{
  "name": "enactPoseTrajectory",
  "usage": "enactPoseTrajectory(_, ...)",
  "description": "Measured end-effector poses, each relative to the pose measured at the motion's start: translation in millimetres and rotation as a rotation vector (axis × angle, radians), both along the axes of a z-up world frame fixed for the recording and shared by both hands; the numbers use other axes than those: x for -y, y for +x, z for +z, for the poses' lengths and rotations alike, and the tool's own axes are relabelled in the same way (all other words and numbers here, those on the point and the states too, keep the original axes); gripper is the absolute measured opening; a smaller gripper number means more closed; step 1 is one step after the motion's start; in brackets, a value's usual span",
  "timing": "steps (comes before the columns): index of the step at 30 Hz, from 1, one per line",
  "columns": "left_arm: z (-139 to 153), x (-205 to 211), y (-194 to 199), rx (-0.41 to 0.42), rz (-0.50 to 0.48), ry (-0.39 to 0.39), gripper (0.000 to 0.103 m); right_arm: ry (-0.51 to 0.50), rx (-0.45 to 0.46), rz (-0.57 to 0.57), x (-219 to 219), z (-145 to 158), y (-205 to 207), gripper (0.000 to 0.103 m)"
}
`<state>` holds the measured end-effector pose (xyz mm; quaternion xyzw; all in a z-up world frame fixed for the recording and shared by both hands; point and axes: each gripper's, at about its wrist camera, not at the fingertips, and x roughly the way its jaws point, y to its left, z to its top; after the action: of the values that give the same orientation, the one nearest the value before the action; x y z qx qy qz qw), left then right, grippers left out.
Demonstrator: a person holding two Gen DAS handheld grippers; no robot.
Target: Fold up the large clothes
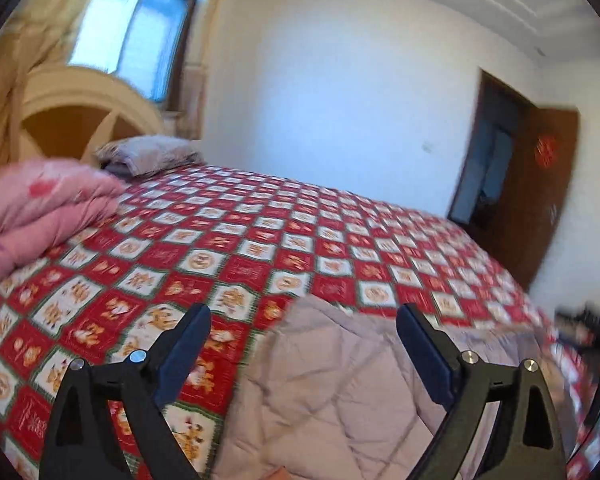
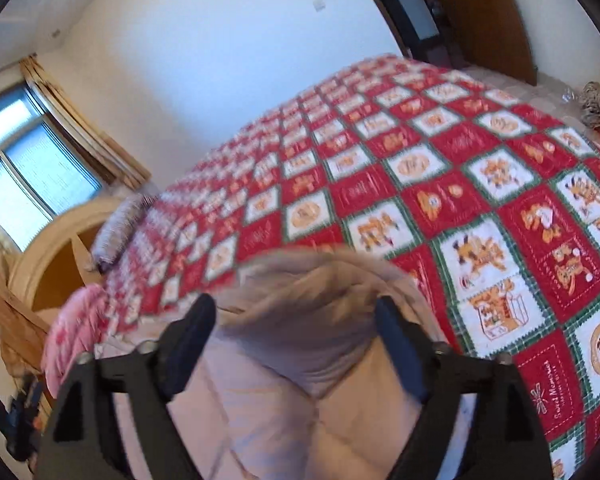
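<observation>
A pale lilac quilted coat (image 1: 340,392) lies on the near part of a bed with a red and white checked cover (image 1: 260,240). My left gripper (image 1: 304,320) is open and empty, its jaws wide apart just above the coat's upper edge. In the right wrist view the coat (image 2: 284,392) shows with its beige fur-trimmed hood (image 2: 320,276) bunched up between the jaws. My right gripper (image 2: 296,312) is open above the hood, and its fingers do not pinch the fabric. The checked cover (image 2: 460,184) stretches beyond.
A folded pink quilt (image 1: 40,208) and a grey pillow (image 1: 148,154) lie at the head of the bed by a cream headboard (image 1: 80,108). A brown door (image 1: 540,184) stands open to the right. Clutter (image 2: 596,104) sits on the floor past the bed.
</observation>
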<state>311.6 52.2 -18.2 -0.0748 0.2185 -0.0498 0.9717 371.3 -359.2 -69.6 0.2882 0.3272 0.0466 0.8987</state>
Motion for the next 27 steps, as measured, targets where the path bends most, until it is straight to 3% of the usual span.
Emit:
enactPoseTrajectory(2, -10.2, 27.9, 8.1, -0.033, -0.041, 0.055, 0.094, 0.000, 0.025, -0.016, -2.5, 8.1, -1.9, 0.088)
enactPoseTrajectory(6, -38.9, 67.4, 35.1, -0.099, -0.007, 0.158, 0.094, -0.227, 0.070, -0.057, -40.7, 28.2, -15.5, 0.088)
enactPoseTrajectory(10, -76.8, 89.0, 68.5, -0.141, 0.078, 0.320, 0.094, -0.451, 0.047, 0.106, -113.1, 6.5, -17.8, 0.083)
enactPoseTrajectory(12, -91.2, 87.4, 83.4, -0.192, 0.128, 0.357, 0.094, -0.571, 0.044, 0.177, -146.3, -17.8, -14.1, 0.080)
enactPoseTrajectory(14, -106.1, 75.5, 98.6, -0.249, 0.169, 0.326, 0.094, -0.627, 0.018, 0.202, -156.6, -38.9, -4.7, 0.078)
enactPoseTrajectory(16, -118.3, 57.3, 107.6, -0.292, 0.193, 0.246, 0.094, -0.662, -0.028, 0.164, -152.2, -61.8, 12.8, 0.078)
enactPoseTrajectory(22, -146.8, 36.7, 115.7, -0.347, 0.160, 0.047, 0.099, -0.539, -0.078, 0.092, -110.6, -86.2, 38.4, 0.082)
enactPoseTrajectory(27, -158.5, 42.1, 122.5, -0.383, 0.157, 0.046, 0.102, -0.535, -0.109, 0.097, -113.8, -96.9, 45.4, 0.085)
